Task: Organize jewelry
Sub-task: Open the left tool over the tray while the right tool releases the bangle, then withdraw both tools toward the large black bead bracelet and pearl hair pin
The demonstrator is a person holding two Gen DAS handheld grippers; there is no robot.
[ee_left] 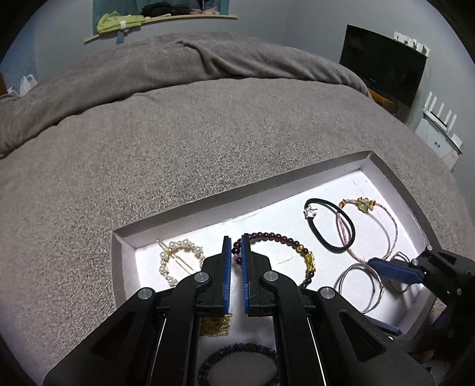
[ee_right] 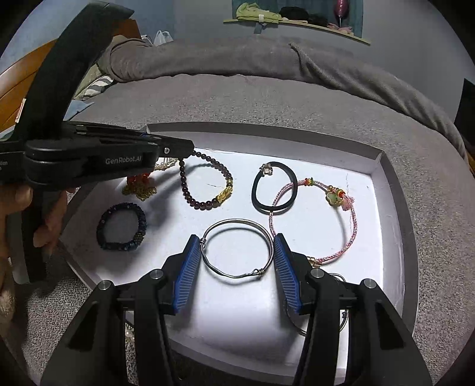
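A shallow white box (ee_left: 124,246) (ee_right: 394,190) on a grey bed holds the jewelry. My left gripper (ee_left: 236,240) (ee_right: 187,151) is shut on the dark red bead bracelet (ee_left: 285,239) (ee_right: 204,205) at its far left edge. My right gripper (ee_right: 236,246) (ee_left: 371,262) is open, its fingers on either side of a silver wire bangle (ee_right: 237,276) (ee_left: 356,273), not squeezing it. A black hair tie (ee_left: 329,225) (ee_right: 276,190), a pink cord bracelet (ee_left: 386,219) (ee_right: 341,219), a pearl hair pin (ee_left: 178,261), a gold chain (ee_left: 216,325) (ee_right: 139,193) and a dark blue bead bracelet (ee_left: 237,356) (ee_right: 121,228) also lie in the box.
The grey blanket (ee_left: 178,133) (ee_right: 267,98) surrounds the box. A second silver bangle (ee_right: 338,317) lies under my right gripper's right finger. A black TV (ee_left: 383,62) stands at the far right and a shelf with clothes (ee_left: 148,20) is on the back wall.
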